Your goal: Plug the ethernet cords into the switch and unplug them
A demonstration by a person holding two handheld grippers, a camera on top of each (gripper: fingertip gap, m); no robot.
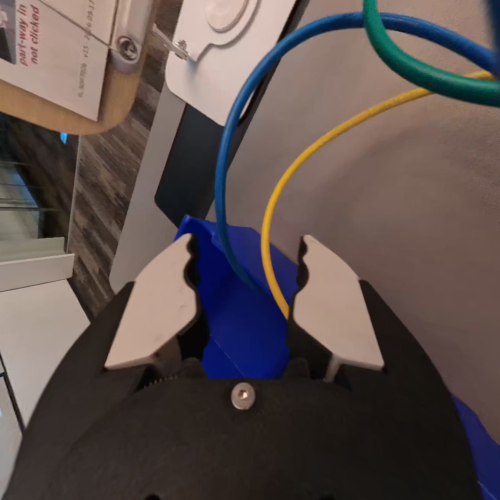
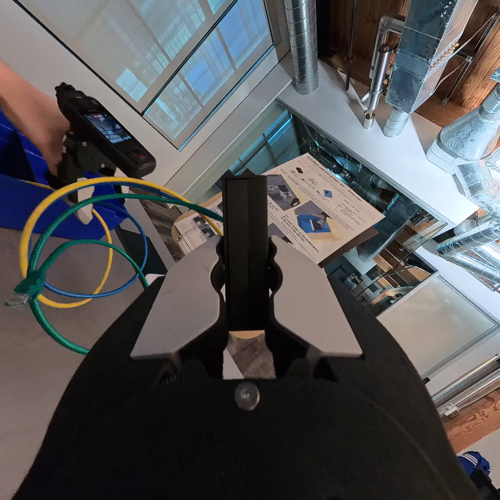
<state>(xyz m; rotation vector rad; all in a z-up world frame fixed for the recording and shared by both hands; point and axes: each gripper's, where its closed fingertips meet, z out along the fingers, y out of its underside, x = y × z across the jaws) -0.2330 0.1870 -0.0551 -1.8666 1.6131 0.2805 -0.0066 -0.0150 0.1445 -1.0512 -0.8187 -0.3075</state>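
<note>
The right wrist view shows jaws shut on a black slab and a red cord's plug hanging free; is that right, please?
Not quite: in the right wrist view that cord is green, not red; the right gripper does clamp the black slab.

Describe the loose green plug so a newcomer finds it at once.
Start at the right gripper, shut on a black switch. Left of it three cords coil over the grey table. The green plug hangs at the coils' left edge, the only connector visible.
</note>
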